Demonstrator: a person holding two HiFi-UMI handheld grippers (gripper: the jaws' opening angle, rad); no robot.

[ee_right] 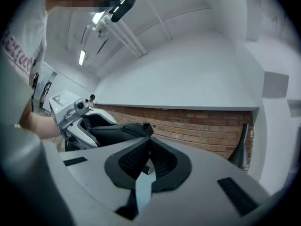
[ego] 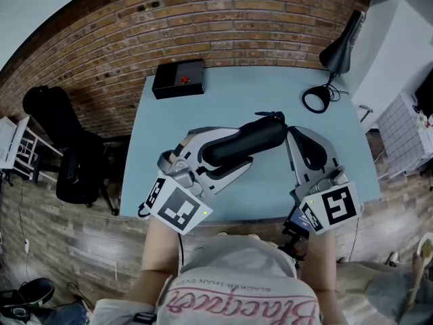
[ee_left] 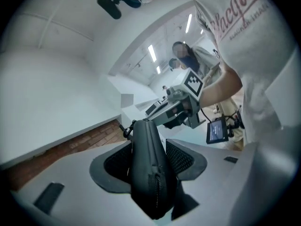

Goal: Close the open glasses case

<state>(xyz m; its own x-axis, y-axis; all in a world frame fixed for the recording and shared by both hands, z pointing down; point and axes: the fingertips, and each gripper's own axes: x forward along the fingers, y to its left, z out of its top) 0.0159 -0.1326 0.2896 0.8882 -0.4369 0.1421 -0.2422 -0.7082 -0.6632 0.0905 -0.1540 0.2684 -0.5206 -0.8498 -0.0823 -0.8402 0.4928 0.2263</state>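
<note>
Glasses case (ego: 245,143) over table (ego: 230,90); left gripper (ego: 218,156) jaws clamped on its mid-body; right gripper (ego: 289,128) jaws together at zip end; prob. light, semi-stiff shell w/ grippy fabric; steady body, tug zip tab.

In left tongs (ee_left: 149,161), glasses case (ego: 243,144); right tongs (ee_right: 149,140) at its right end, perhaps touching.
</note>
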